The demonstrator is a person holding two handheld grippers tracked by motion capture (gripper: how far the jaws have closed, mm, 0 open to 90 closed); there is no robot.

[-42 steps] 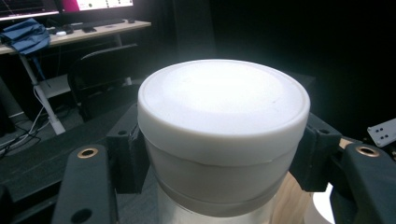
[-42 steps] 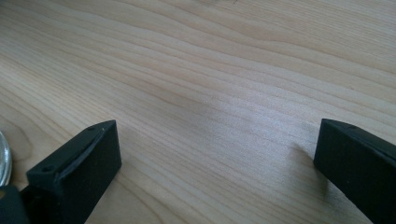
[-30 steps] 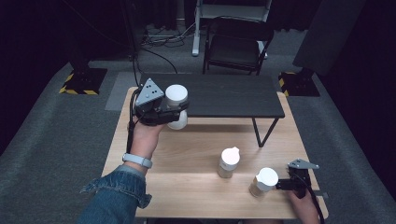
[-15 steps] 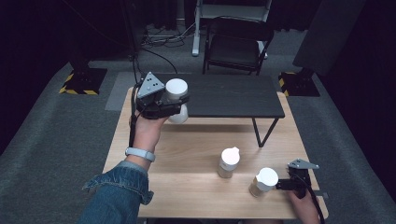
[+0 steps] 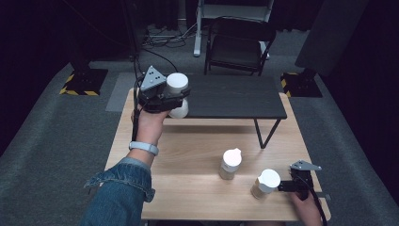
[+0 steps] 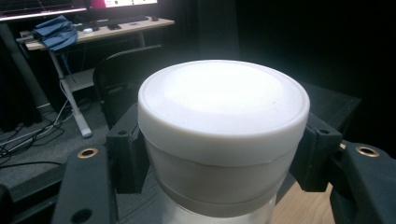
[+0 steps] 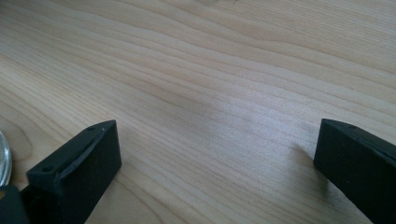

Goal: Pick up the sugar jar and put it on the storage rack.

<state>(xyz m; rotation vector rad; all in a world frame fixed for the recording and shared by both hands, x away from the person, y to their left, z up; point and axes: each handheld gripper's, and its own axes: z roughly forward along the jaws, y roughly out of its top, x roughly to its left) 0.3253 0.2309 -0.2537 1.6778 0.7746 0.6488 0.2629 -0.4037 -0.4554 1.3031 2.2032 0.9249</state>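
My left gripper is shut on a white-capped jar, held in the air over the far left of the wooden table, at the left end of a black shelf. In the left gripper view its pads press both sides of the jar just under the cap. At the table's front right, my right gripper lies low and open, its jaws wide apart over bare wood. A second white-capped jar stands just left of it. A third jar stands nearer the middle.
The low black shelf on thin legs spans the far half of the table. Behind the table is a black chair, with cables on the grey carpet. A glass edge shows at the right gripper view's left border.
The left hand has carried its jar slightly farther away, towards the black shelf. The right gripper and both standing jars have not moved.
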